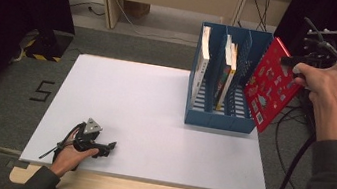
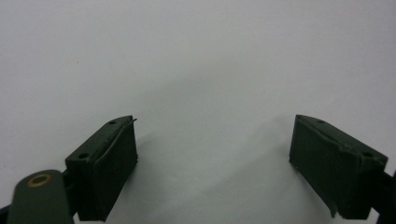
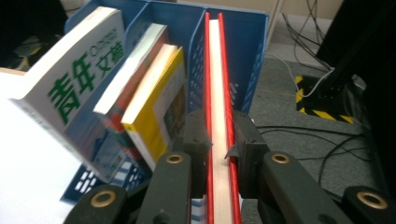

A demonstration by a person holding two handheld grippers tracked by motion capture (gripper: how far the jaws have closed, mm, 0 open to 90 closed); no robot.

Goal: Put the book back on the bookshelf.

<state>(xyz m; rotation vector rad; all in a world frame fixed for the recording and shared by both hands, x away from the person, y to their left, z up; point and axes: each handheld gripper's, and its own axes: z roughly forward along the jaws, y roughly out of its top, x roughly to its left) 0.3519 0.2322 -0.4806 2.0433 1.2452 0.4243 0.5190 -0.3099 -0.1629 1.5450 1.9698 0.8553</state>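
Four books, one rack, two hand-held grippers

I am counting four books: one red book outside the rack, one white book in the left slot, and two books sharing the middle slot. I am seeing one blue three-slot rack, one table, and two hand-held grippers, left and right.

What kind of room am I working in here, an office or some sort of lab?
Probably a lab or test room set up for recording, not a lived-in office. A bare white tabletop stands on grey carpet with a taped numeral, hazard-striped tape and loose cables on the floor, and dark curtains hang at both sides.
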